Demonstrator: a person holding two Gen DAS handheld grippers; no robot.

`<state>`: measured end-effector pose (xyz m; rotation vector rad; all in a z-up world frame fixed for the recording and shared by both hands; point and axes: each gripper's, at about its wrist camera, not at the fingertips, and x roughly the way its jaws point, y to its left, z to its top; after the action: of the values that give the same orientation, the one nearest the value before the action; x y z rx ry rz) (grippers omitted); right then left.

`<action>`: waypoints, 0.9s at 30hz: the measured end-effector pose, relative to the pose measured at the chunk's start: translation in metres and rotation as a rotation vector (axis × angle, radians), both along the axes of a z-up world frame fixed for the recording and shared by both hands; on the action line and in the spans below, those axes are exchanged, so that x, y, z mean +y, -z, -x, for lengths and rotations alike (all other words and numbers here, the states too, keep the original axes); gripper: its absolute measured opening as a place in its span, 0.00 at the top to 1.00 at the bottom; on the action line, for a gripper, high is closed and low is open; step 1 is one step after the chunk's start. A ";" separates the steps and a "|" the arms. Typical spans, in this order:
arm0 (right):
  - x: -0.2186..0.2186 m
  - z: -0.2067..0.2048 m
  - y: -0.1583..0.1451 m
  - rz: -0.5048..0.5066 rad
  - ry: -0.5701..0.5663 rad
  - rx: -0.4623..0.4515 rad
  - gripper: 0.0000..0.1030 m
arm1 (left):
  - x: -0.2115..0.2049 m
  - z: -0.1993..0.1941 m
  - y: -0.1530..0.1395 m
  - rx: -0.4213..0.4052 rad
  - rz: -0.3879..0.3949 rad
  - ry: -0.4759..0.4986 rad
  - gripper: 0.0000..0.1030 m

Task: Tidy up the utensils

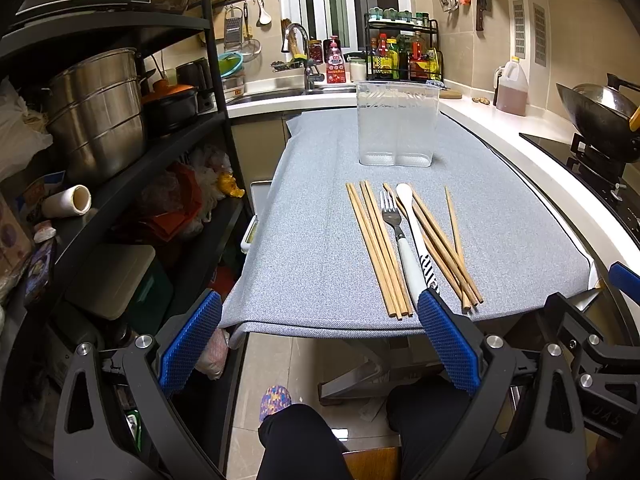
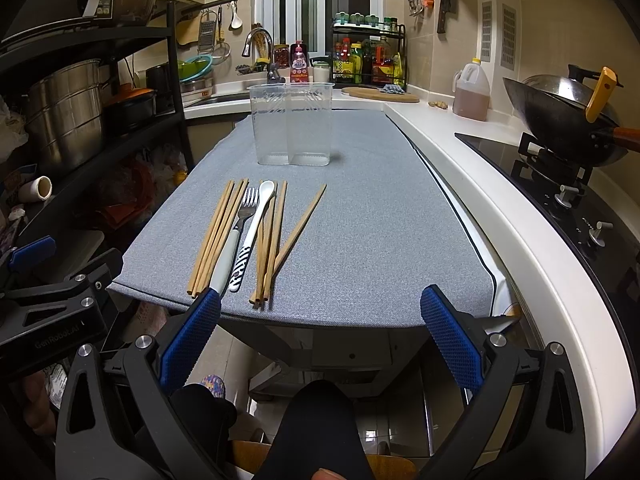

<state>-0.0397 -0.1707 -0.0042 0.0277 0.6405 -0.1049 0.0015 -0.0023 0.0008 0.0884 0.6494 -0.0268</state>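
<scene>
Several wooden chopsticks [image 1: 380, 248] [image 2: 218, 232], a fork [image 1: 394, 220] [image 2: 240, 216] with a white handle and a white spoon [image 1: 412, 224] [image 2: 256, 220] with a striped handle lie on a grey cloth-covered table [image 1: 320, 200] [image 2: 380, 220]. A clear two-compartment plastic holder [image 1: 396, 124] [image 2: 291, 124] stands empty at the far end. My left gripper [image 1: 320, 340] is open, held before the table's near edge. My right gripper [image 2: 320, 340] is open too, right of the utensils. Both are empty.
A black shelf rack [image 1: 120, 140] with steel pots stands on the left. A white counter [image 2: 500, 200] with a stove and wok [image 2: 560, 120] runs along the right. A sink and spice rack [image 1: 404, 52] are at the back. The person's knees are below.
</scene>
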 end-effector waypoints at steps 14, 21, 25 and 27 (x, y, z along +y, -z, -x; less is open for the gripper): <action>-0.001 0.000 0.000 0.000 0.000 0.000 0.05 | -0.003 0.005 -0.003 -0.002 -0.003 0.006 0.07; -0.002 0.000 -0.001 0.000 -0.001 -0.001 0.05 | -0.004 0.006 -0.002 0.006 0.003 0.003 0.07; -0.002 0.001 -0.002 -0.002 -0.002 0.001 0.05 | -0.005 0.006 -0.002 0.007 0.006 0.004 0.07; -0.002 0.001 -0.003 -0.004 -0.002 0.003 0.05 | -0.005 0.006 -0.002 0.007 0.003 0.003 0.07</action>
<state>-0.0408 -0.1724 -0.0016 0.0308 0.6435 -0.1014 -0.0044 -0.0073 0.0027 0.0865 0.6564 -0.0308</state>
